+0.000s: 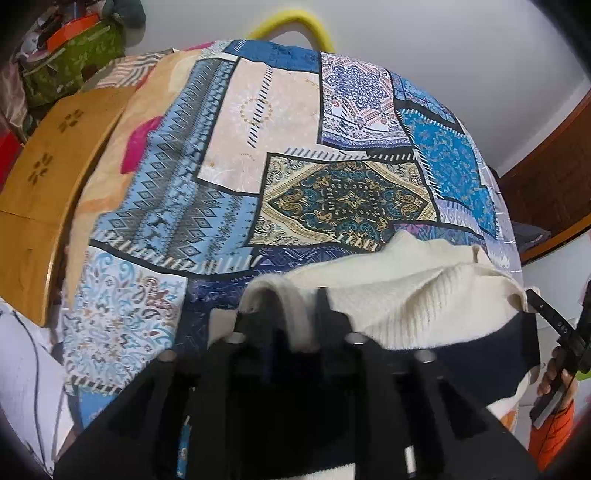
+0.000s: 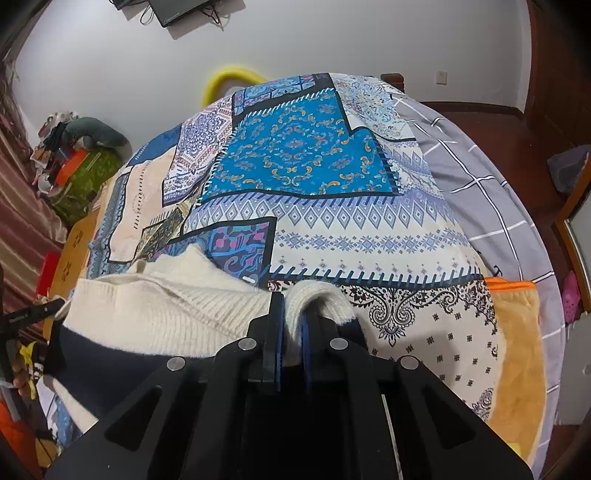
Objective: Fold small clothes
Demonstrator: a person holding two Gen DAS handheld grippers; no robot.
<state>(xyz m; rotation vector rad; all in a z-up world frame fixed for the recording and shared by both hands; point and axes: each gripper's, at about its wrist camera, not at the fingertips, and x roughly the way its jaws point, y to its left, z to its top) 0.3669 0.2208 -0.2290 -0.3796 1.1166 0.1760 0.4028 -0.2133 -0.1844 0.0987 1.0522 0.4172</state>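
Two grippers pinch one garment, a cream knit sweater (image 1: 417, 295) with a navy band along its lower part, held out across the bottom of both views above a patchwork-print bedspread (image 1: 229, 155). In the left wrist view the left gripper (image 1: 295, 314) sits at lower centre, its black fingers (image 1: 324, 306) nearly closed with a fold of cream knit squeezed between them; the sweater spreads from there toward the lower right of the frame, where the right gripper (image 1: 535, 306) shows only as a thin black tip touching the far corner of the cloth, so its opening cannot be judged in that view. In the right wrist view the right gripper (image 2: 291, 321) is at lower centre, fingers (image 2: 275, 317) drawn close together on a bunched ridge of the sweater (image 2: 177, 306), which stretches to the lower left of the frame, where the tip of the left gripper (image 2: 37, 312) meets its other corner. The bedspread (image 2: 332, 229) fills the middle of that view, with a grey checked sheet (image 2: 480, 177) along its right side and an orange blanket (image 2: 517, 350) at lower right. A yellow foam tube (image 1: 295, 22) arches behind the bed at top centre of the left view, and a wooden board (image 1: 48, 177) lies at the left edge.
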